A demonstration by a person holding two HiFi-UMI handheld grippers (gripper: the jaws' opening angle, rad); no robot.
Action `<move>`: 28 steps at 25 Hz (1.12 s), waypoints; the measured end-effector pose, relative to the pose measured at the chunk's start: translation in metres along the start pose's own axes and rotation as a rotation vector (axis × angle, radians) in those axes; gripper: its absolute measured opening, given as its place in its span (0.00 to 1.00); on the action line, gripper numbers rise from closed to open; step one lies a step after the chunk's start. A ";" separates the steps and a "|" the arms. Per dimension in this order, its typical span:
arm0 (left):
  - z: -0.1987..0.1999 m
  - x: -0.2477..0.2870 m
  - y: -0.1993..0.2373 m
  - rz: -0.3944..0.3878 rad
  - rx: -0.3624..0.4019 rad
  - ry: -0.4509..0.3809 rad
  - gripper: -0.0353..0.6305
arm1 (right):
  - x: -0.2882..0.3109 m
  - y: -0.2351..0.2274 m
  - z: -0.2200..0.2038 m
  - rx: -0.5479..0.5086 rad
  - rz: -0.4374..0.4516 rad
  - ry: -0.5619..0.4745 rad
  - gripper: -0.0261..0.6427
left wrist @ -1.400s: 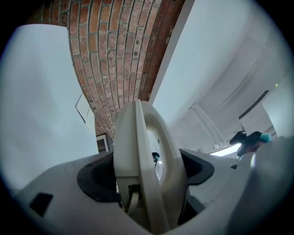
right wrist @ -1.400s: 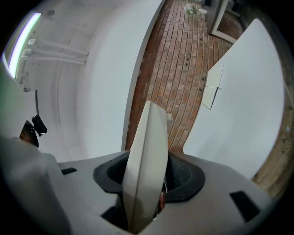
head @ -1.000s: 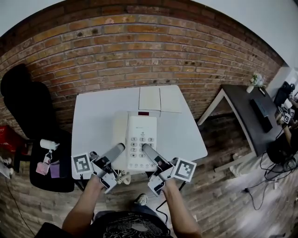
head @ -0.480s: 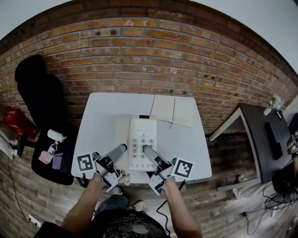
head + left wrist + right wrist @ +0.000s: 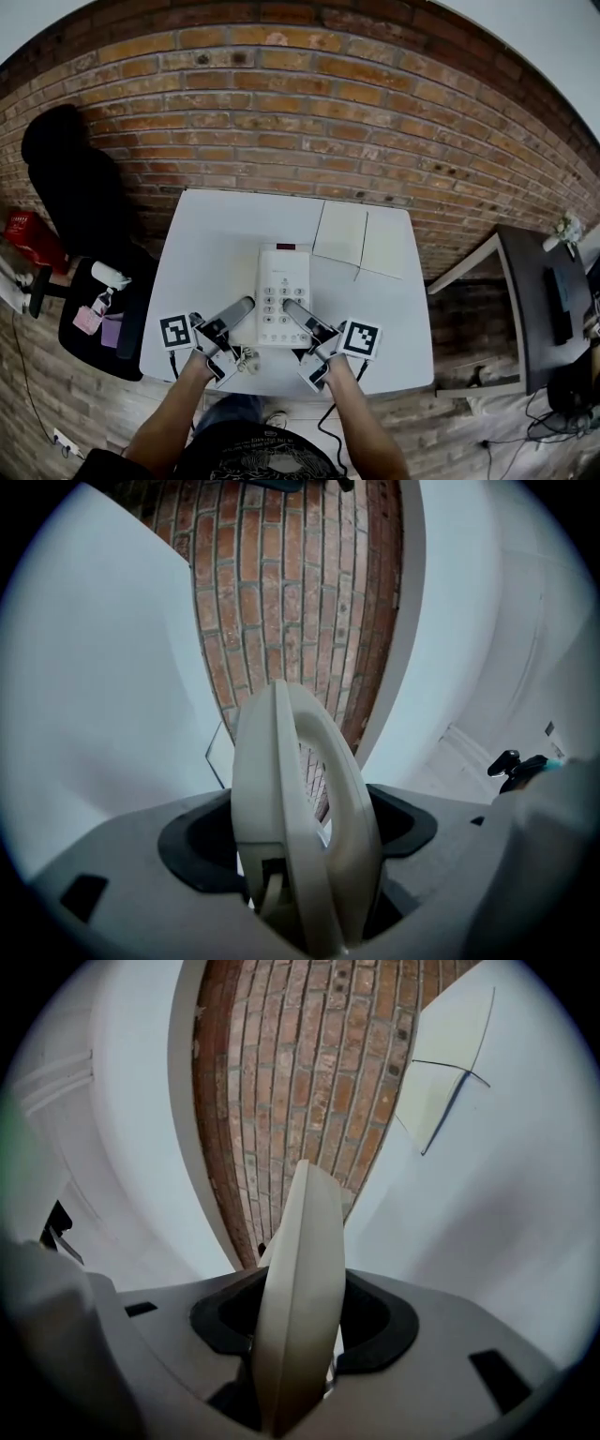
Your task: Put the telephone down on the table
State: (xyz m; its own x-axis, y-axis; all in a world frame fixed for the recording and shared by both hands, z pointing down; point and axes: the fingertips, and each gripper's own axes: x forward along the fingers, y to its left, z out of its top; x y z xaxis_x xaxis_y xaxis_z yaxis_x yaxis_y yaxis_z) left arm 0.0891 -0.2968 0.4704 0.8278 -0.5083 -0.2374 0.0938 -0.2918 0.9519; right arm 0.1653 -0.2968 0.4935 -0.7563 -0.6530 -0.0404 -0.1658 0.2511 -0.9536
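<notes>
A cream push-button telephone [image 5: 283,281] with its handset on the left side lies flat over the near middle of the white table [image 5: 211,244]. I cannot tell whether it touches the tabletop. My left gripper [image 5: 244,306] is shut on the phone's left near edge, where the handset [image 5: 314,789] fills the space between the jaws. On the right near edge my right gripper [image 5: 290,307] is shut too, with the phone's thin side [image 5: 298,1288] pressed between its pads. The coiled cord [image 5: 247,357] hangs at the table's front edge.
An open notebook [image 5: 362,240] lies on the table's far right part. A brick wall [image 5: 309,122] runs behind. A black chair [image 5: 75,187] with small items stands left, and a dark desk [image 5: 553,309] right.
The telephone and both grippers look smaller and farther from the head camera than a second ago. The head view has swung, so the table sits more central. Both grips are unchanged.
</notes>
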 end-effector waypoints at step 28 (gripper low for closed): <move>0.089 0.033 0.131 0.147 -0.149 0.069 0.65 | 0.082 -0.129 0.044 0.136 -0.198 0.008 0.34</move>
State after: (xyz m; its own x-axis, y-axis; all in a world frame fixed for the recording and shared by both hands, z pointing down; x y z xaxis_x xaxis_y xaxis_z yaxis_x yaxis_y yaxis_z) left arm 0.0793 -0.4242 0.5700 0.8738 -0.4787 -0.0851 0.0461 -0.0928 0.9946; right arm 0.1525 -0.4146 0.5996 -0.7225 -0.6741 0.1536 -0.2256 0.0199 -0.9740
